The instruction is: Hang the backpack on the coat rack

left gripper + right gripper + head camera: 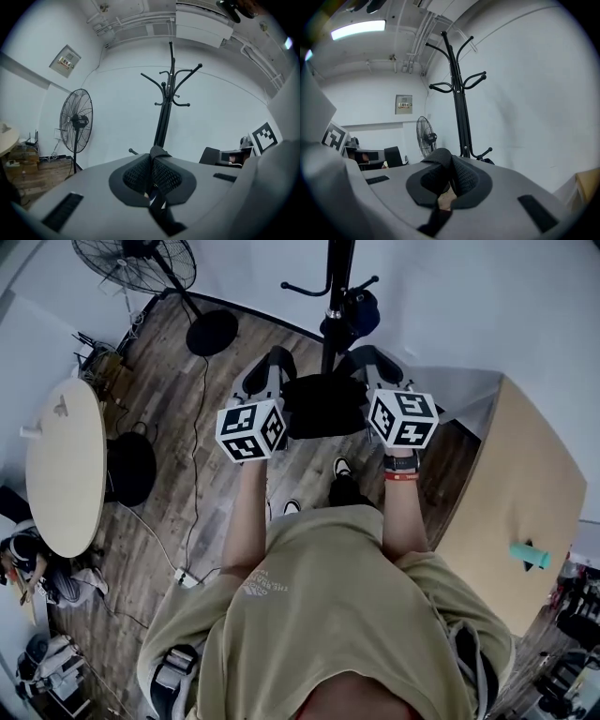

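I hold the black backpack [323,404] up between both grippers, just in front of the black coat rack [335,296]. My left gripper [267,371] is shut on a padded black mesh shoulder strap [152,174], which fills the gap between its grey jaws. My right gripper [377,365] is shut on the other mesh strap [449,177] in the same way. In the left gripper view the coat rack [165,110] rises straight ahead with its curved hooks above. The right gripper view shows the coat rack [458,101] close by, hooks high up.
A standing fan [139,262] and its round base [211,332] stand at the back left. A round light table [62,465] is at the left, a black stool [131,468] beside it. A large wooden box [525,512] stands at the right. Cables lie on the wooden floor [197,474].
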The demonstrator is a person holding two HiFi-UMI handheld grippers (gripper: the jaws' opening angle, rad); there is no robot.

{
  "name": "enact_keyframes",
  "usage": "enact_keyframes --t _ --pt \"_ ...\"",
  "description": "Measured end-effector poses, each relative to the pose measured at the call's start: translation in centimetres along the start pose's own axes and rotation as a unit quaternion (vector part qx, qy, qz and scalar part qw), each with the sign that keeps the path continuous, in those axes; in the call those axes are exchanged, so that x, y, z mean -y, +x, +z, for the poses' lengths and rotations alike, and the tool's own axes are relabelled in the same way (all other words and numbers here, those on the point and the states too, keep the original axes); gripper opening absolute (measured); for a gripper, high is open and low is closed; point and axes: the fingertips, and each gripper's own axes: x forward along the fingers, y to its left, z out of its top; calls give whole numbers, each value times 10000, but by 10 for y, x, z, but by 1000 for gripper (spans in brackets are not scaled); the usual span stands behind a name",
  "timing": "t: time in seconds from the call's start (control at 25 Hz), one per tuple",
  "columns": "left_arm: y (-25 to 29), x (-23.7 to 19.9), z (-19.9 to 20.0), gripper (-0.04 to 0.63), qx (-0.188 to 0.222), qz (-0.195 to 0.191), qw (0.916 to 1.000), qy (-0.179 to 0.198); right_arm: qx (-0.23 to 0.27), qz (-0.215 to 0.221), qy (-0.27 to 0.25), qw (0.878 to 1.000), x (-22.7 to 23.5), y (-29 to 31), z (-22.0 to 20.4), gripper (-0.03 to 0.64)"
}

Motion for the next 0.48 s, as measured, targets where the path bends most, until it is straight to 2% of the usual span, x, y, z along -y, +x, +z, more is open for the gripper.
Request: enact_keyframes --t 0.28,0.48 --pt "30 -15 11 26 167 316 9991 -217 61 159 86 9998 38 28 17 15" --pt "49 -28 22 26 294 482 9980 -293 83 374 111 9992 48 55 25 15"
